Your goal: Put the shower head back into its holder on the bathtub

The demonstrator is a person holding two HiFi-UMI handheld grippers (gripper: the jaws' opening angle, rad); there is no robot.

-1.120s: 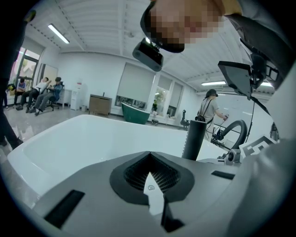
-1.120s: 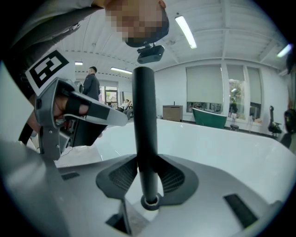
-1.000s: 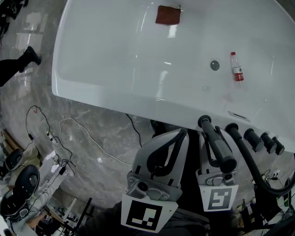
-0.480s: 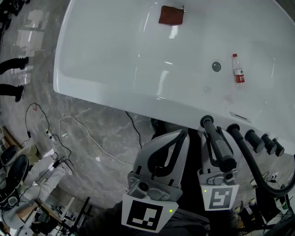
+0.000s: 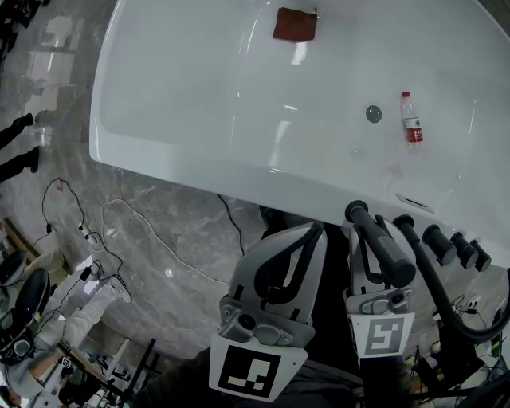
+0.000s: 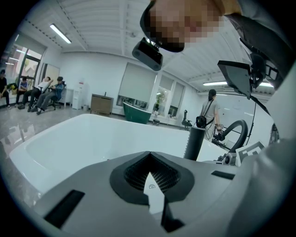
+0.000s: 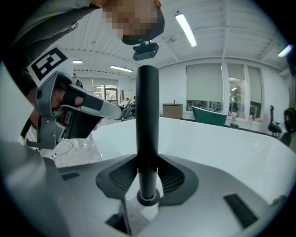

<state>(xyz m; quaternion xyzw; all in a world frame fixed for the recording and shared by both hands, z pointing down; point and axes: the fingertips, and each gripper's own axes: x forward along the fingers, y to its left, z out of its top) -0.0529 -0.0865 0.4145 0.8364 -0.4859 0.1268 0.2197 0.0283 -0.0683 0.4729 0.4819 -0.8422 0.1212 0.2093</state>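
Grey marble floor (image 5: 159, 239) runs round the white bathtub (image 5: 199, 179). At the tub's near rim, the black shower head (image 5: 388, 259) stands clamped between the jaws of the right gripper (image 5: 374, 233), and its hose (image 5: 446, 307) loops away outside the rim. I judge this to be the carry toward the holder. Next, the handle needs lining up over the socket, then lowering. Which of the black fittings (image 5: 438, 239) on the rim is the holder, I cannot tell. The left gripper (image 5: 311, 235), just outside the rim, has its jaws together on nothing. A bottle (image 5: 409, 118) and a brown cloth (image 5: 294, 25) lie inside the tub.
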